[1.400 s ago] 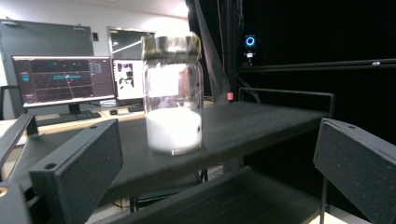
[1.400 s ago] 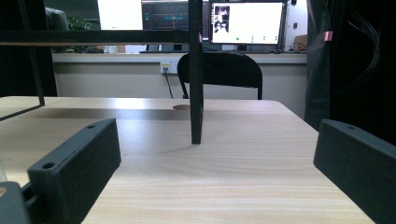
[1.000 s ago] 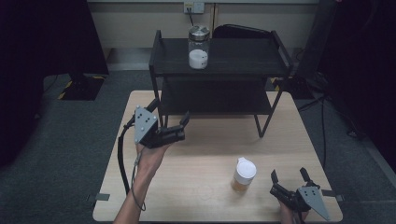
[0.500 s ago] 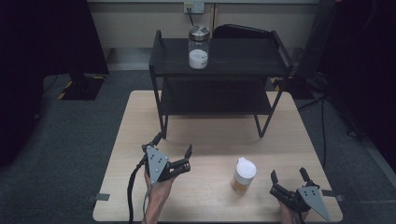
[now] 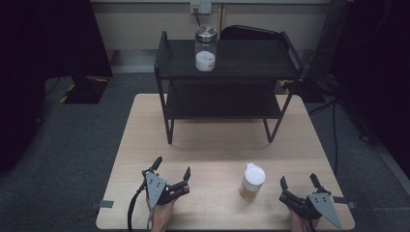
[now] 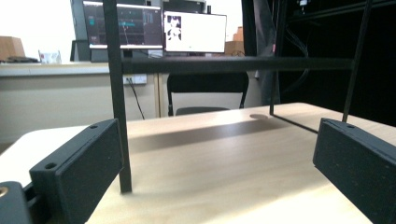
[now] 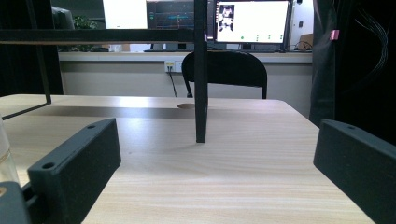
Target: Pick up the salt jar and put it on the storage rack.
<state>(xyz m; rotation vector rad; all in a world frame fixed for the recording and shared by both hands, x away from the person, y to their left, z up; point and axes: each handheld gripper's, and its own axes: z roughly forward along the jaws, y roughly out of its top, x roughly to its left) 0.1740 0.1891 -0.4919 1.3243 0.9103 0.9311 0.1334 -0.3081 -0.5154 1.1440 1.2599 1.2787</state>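
Observation:
A small jar with a white lid (image 5: 252, 181) holding amber liquid stands on the wooden table (image 5: 212, 154) near its front edge. A glass jar with a metal lid (image 5: 205, 49) and white contents sits on the top of the black two-tier shelf (image 5: 241, 63). My left gripper (image 5: 172, 167) rests low at the front left of the table, open, nothing between its jaws. My right gripper (image 5: 299, 181) rests at the front right, open and empty, just right of the white-lidded jar, whose edge (image 7: 5, 158) shows in the right gripper view.
The shelf's legs (image 6: 116, 93) (image 7: 201, 70) stand ahead of both grippers. A black chair (image 5: 251, 33) and a wall socket (image 5: 199, 7) lie behind the table. Monitors (image 7: 252, 21) glow on a counter beyond. Grey carpet surrounds the table.
My left gripper has drawn back from near the shelf towards the table's front edge and lowered. The right gripper and both jars have stayed put.

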